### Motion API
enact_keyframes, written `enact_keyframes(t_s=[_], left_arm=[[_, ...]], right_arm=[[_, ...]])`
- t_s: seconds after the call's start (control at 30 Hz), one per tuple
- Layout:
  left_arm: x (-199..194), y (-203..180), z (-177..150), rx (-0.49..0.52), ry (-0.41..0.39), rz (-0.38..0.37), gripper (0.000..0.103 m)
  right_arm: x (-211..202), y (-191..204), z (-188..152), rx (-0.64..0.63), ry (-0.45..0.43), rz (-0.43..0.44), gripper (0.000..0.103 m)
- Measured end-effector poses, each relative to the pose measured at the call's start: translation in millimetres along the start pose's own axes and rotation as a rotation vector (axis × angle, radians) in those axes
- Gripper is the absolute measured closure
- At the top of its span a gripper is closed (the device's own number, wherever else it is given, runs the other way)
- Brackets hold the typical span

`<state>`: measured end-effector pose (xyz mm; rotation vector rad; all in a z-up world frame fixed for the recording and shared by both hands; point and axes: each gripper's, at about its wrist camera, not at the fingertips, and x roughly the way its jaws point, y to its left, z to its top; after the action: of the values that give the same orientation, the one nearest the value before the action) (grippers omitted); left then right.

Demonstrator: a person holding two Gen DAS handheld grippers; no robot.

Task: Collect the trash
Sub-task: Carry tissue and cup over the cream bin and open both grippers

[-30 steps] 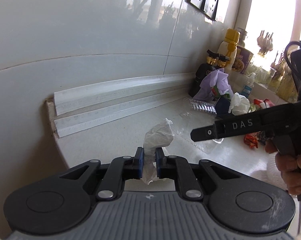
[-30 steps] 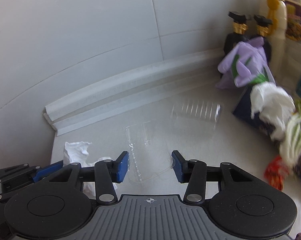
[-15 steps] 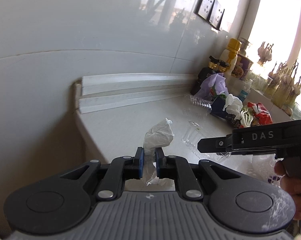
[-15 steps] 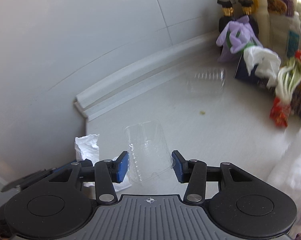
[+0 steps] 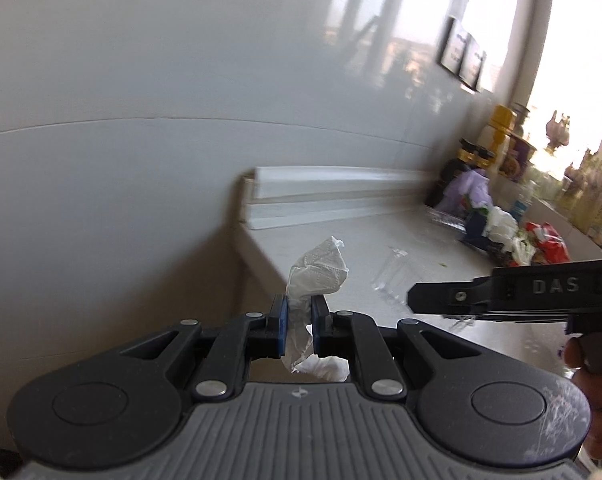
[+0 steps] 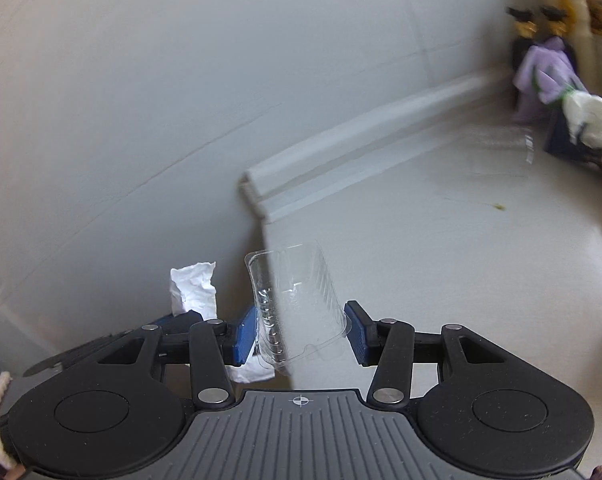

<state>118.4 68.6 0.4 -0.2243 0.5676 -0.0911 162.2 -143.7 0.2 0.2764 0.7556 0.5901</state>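
My left gripper [image 5: 299, 322] is shut on a crumpled white tissue [image 5: 315, 276], which sticks up above the blue pads and hangs below them. In the right wrist view that tissue [image 6: 193, 290] shows at the lower left, beside the counter's left end. My right gripper [image 6: 301, 330] is shut on a clear plastic tray [image 6: 295, 304], its blue pads pressing both sides. The tray [image 5: 393, 276] also appears in the left wrist view, ahead of the right gripper's black body. Both grippers are held near the left end of the white counter [image 6: 441, 248].
Another clear ribbed plastic container [image 6: 497, 152] lies further along the counter. At the far right stand dark bottles [image 5: 467, 160], a purple wrapper [image 6: 547, 68], white plastic [image 6: 593, 120] and red packaging [image 5: 549, 238]. A white moulding strip [image 6: 361, 168] runs along the grey wall. A hand [image 5: 593, 376] holds the right gripper.
Both grippers have drawn back to the left along the counter with the tissue and the clear tray still gripped. The pile of bottles and wrappers now looks farther away.
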Motion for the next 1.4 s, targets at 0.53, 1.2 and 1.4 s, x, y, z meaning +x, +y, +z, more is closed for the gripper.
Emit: enact_keyframes(t_s=[0.53, 1.2, 1.4], left_arm=[[-13, 66, -39, -0.098, 0.033, 0.145, 0.092], [32, 116, -108, -0.122, 0.277, 0.268, 0.092], [42, 130, -126, -0.129, 0.333, 0.288, 0.092]], right_arm=[[37, 58, -32, -0.154, 0.124, 0.123, 0.055], [135, 95, -103, -0.381, 0.361, -0.023, 0.055], [153, 98, -113, -0.429, 0.361, -0.052, 0.055]])
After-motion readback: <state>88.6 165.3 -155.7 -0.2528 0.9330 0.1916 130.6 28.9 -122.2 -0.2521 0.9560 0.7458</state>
